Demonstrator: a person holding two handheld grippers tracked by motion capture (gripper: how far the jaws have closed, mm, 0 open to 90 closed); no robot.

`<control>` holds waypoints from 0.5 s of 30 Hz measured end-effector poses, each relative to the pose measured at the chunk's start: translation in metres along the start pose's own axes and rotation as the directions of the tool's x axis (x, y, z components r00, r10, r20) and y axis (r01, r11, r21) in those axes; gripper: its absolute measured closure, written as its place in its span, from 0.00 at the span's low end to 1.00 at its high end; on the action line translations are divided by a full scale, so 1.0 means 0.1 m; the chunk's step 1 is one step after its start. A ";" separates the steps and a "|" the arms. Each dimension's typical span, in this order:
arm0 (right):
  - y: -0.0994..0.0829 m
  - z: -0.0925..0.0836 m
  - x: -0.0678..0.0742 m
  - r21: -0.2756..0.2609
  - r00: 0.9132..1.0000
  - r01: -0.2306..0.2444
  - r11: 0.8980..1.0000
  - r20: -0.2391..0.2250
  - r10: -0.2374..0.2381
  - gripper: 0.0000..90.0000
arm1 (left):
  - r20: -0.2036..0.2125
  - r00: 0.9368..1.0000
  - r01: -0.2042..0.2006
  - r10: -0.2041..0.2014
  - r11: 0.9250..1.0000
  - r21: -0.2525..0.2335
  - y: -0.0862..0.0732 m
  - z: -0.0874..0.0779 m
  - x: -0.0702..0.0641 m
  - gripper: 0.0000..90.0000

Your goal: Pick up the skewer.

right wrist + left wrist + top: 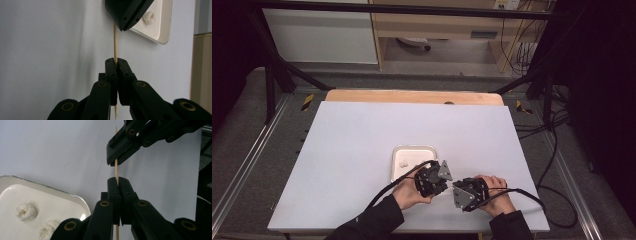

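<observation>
My left gripper (117,182) and right gripper (116,62) both clamp the skewer (116,167); from the high view I can't make it out.

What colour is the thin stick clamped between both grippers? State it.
Pale tan, like bare wood: the stick shows best in the right gripper view.

You work in a lab-style recording bay: a white bench (362,150) on a wooden top inside a black metal frame (277,70), grey padded floor mats (242,150) around it, loose cables (552,150) at your right, plain shelving (437,25) behind.
</observation>
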State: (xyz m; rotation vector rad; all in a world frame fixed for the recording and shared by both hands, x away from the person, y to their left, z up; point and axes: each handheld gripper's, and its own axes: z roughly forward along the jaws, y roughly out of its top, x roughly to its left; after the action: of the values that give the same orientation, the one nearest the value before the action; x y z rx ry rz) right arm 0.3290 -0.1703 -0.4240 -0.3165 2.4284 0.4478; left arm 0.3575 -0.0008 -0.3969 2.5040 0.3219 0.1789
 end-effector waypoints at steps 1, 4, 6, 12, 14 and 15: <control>0.00 0.00 0.00 0.000 1.000 0.005 1.000 0.001 -0.005 0.99 | 0.003 1.000 0.002 -0.002 1.000 0.001 0.00 0.00 0.00 0.99; 0.01 0.00 0.01 0.000 1.000 0.007 1.000 0.002 -0.007 0.99 | 0.015 1.000 0.003 -0.003 1.000 0.009 0.00 -0.01 0.02 0.98; 0.01 0.00 0.01 0.001 1.000 0.013 1.000 0.002 -0.013 0.99 | 0.009 1.000 0.002 -0.002 1.000 0.015 -0.01 -0.01 0.02 0.97; 0.00 0.00 0.01 0.035 1.000 0.009 0.999 0.002 -0.009 0.99 | 0.013 1.000 0.007 -0.007 0.998 0.063 -0.03 -0.08 0.07 0.85; 0.00 0.00 0.01 0.037 1.000 0.008 0.999 0.001 -0.008 0.99 | 0.010 1.000 0.013 -0.014 0.997 0.079 -0.04 -0.10 0.09 0.82; 0.00 0.00 0.01 0.041 1.000 0.013 0.999 0.001 -0.013 0.99 | 0.016 1.000 0.019 -0.021 0.996 0.091 -0.05 -0.11 0.10 0.82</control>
State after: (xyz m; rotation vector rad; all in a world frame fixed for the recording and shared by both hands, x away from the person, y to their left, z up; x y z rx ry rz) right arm 0.3287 -0.1705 -0.4245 -0.3145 2.4295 0.3919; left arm 0.3638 0.0114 -0.3906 2.5896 0.3552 0.1373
